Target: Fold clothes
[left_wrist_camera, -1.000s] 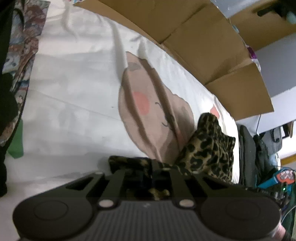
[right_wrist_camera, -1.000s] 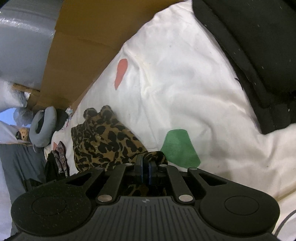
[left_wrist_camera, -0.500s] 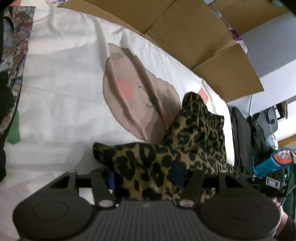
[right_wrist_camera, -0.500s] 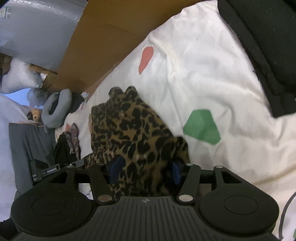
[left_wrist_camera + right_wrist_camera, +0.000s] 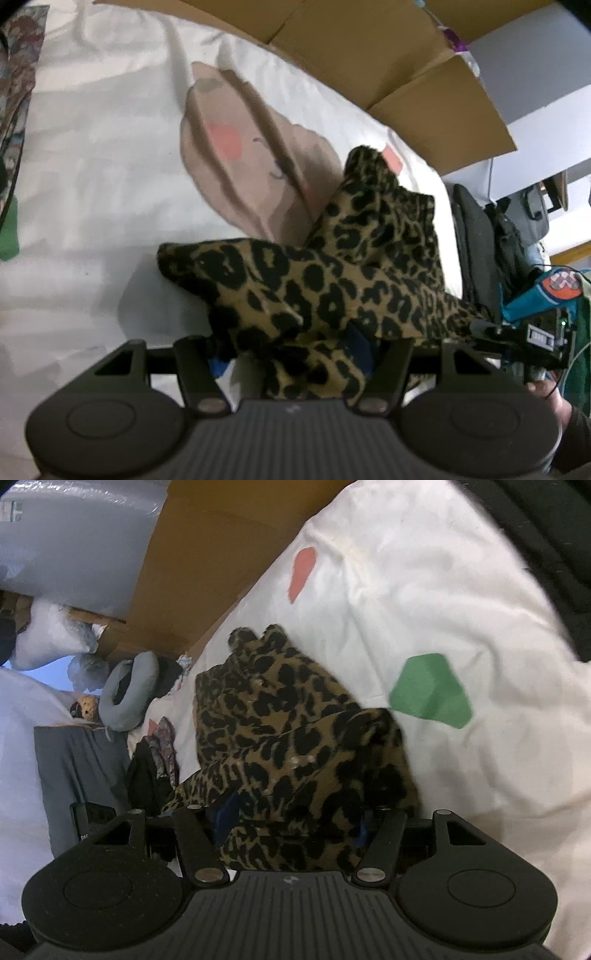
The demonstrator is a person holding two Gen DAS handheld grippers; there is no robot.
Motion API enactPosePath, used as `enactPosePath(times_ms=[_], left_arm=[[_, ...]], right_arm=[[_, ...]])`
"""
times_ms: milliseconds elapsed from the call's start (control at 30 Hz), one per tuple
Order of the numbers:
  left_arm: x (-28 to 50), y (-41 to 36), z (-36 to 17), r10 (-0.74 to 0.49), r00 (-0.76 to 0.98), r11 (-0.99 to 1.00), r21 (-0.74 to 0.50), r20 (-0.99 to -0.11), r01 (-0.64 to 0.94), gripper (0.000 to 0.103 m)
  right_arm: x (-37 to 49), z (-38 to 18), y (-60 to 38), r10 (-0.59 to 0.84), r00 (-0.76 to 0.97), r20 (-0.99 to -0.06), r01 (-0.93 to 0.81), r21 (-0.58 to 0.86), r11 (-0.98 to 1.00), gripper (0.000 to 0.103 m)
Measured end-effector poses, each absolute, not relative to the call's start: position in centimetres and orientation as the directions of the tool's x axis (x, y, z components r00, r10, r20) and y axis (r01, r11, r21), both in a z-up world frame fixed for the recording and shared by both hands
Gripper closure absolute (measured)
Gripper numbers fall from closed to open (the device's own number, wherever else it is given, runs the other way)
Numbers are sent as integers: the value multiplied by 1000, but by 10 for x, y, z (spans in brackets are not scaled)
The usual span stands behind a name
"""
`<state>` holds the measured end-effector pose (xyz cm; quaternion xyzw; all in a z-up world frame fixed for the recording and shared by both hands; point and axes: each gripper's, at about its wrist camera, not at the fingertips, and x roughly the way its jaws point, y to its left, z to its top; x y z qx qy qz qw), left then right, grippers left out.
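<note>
Two spread grippers (image 5: pixel 291 350) (image 5: pixel 291 827), one leopard-print garment (image 5: pixel 332 280) between.

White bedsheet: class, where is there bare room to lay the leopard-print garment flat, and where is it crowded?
The white bedsheet lies bare left of the leopard-print garment, up to the cardboard. In the right wrist view it is bare around the green patch. It is crowded by the neck pillow and dark clothes.

White printed duvet (image 5: pixel 92 155), cardboard boxes (image 5: pixel 369 51), grey neck pillow (image 5: pixel 127 690).
</note>
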<state>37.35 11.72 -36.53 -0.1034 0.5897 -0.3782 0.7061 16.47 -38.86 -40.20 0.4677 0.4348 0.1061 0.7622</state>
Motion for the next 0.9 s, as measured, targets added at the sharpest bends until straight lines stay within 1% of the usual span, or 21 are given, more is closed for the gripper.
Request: enactPosePath(times_ms=[233,467,633,733,900], left_arm=[[377,118,-344,-680,29,668,-604,-732,435,38],[384,112,-338,-688,59,664,-595,-723,452,38],[391,100,-333,-697,67,653,-593,-714,470,38],[393,90,-328,-685,81,654,-562,-724,506,38],[394,85,-322,-682,102,657,-544,-724,522,38]], right_arm=[[177,-389,-382,586,612,-532,192,818,542,38],[190,-382,-384,585,623,-520,161,817,554,38],[202,-374,-388,568,633,-527,136,797,588,38],[212,-368,-391,552,632,-545,125,774,621,38],[223,-358,-395,523,648,-553,112,749,653,38]])
